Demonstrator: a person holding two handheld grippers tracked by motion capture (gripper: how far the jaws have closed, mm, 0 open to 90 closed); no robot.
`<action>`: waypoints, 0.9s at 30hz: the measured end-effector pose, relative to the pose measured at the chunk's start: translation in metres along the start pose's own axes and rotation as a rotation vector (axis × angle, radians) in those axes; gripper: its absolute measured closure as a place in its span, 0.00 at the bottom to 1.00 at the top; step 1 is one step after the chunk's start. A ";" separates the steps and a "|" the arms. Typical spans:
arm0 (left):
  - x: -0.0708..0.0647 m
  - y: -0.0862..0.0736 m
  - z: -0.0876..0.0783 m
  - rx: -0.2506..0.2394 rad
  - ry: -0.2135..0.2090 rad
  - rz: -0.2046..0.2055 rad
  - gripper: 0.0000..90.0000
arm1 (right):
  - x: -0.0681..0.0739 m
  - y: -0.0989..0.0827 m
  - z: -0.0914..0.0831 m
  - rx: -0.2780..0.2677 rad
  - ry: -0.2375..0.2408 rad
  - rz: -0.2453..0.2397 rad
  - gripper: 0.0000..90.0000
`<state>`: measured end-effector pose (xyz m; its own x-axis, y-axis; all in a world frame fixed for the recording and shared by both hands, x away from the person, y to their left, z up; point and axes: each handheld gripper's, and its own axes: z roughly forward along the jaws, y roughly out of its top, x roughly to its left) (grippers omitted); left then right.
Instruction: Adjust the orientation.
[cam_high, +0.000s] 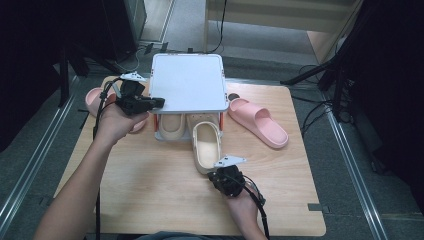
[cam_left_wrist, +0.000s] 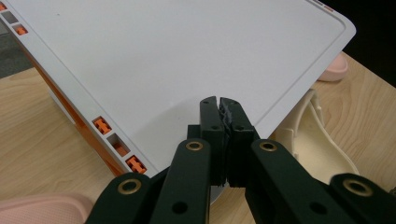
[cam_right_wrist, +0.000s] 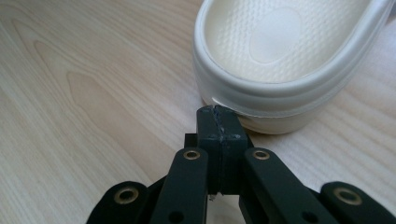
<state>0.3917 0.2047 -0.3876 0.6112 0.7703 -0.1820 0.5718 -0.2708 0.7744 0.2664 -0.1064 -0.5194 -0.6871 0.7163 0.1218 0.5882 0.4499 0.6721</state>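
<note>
Right hand-held gripper jaws closed, empty, tips at heel of beige slipper, half under the white rack; we judge it needs pushing in beside its mate. Left hand-held gripper closed, empty, over rack edge. Count: two beige, two pink slippers

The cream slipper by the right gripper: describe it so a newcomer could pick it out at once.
Start at the white rack at the table's far middle. A cream slipper lies with its toe under the rack's front right edge and its heel toward the shut right gripper. Unlike the other cream slipper, tucked under the rack, it sticks out; the pink slipper to its right differs in colour.
</note>
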 end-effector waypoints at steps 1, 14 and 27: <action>0.000 0.000 0.000 0.000 0.001 0.001 0.98 | -0.001 0.002 -0.001 -0.012 0.000 -0.003 1.00; 0.000 -0.001 0.000 -0.008 -0.002 0.002 0.98 | -0.005 0.030 0.014 -0.055 -0.002 -0.003 1.00; 0.001 -0.002 0.000 -0.010 -0.007 0.001 0.98 | -0.036 0.065 0.042 -0.075 -0.011 0.063 1.00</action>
<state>0.3910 0.2058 -0.3891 0.6154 0.7661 -0.1854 0.5657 -0.2655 0.7807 0.3471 -0.0805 -0.5101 -0.6452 0.7476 0.1577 0.5958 0.3631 0.7164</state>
